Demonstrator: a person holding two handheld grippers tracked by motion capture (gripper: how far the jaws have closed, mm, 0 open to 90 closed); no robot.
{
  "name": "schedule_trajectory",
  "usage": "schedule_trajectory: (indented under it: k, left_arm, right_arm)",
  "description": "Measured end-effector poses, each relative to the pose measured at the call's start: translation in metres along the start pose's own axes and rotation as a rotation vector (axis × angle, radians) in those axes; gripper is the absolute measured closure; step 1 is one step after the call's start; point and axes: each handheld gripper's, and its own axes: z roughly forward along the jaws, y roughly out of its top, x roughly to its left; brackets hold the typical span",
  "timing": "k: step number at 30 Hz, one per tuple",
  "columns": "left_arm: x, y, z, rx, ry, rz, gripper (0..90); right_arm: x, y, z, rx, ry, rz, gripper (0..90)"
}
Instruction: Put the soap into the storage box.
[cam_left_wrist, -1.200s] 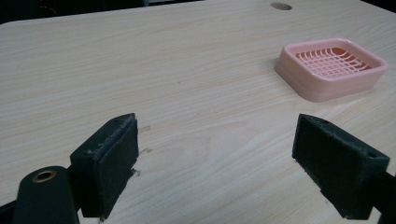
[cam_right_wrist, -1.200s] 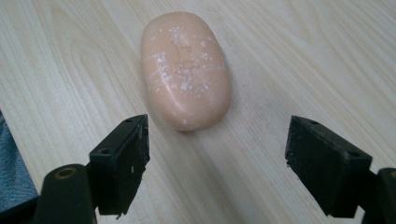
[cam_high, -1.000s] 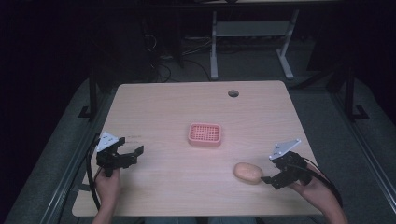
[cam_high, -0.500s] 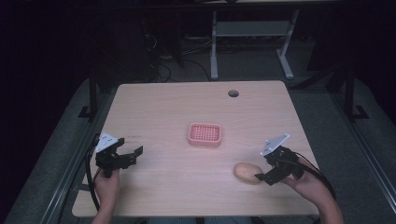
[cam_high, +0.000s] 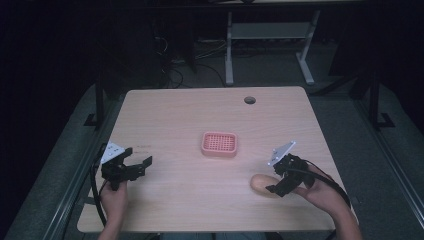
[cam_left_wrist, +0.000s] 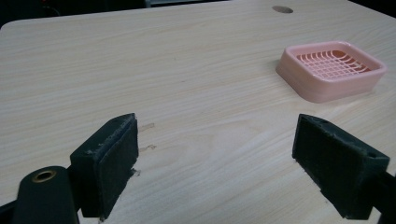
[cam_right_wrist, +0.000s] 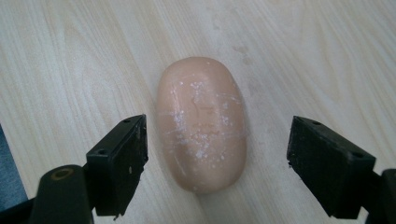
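Note:
A peach oval soap bar (cam_high: 262, 184) (cam_right_wrist: 201, 122) lies flat on the wooden table (cam_high: 190, 115) near the front right. My right gripper (cam_high: 276, 181) (cam_right_wrist: 215, 168) is open, its two jaws standing on either side of the bar's near end without touching it. A pink slotted soap dish (cam_high: 219, 144) (cam_left_wrist: 332, 69) sits in the middle of the table, with nothing in it. At the front left my left gripper (cam_high: 141, 165) (cam_left_wrist: 217, 170) is open just above bare wood, pointing toward the dish.
A round cable hole (cam_high: 249, 100) (cam_left_wrist: 282, 9) lies near the table's far edge. Beyond the table stands a white metal frame (cam_high: 270, 40) on a dark floor. The table's front edge lies close behind both hands.
My right gripper has moved left and forward until its jaws straddle the soap bar. The left gripper and the dish have stayed put.

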Motion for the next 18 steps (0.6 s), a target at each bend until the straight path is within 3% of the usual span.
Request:
schedule_trajectory:
  k: [8, 18]
  left_arm:
    - [-0.002, 0.0, 0.001, 0.001, 0.0, 0.002, 14.2]
    - [-0.001, 0.0, 0.0, 0.003, -0.001, 0.001, 14.2]
  right_arm:
    - [0.002, 0.005, 0.009, 0.034, 0.015, -0.014, 19.8]
    - [0.006, 0.013, 0.028, 0.121, 0.036, -0.054, 19.8]
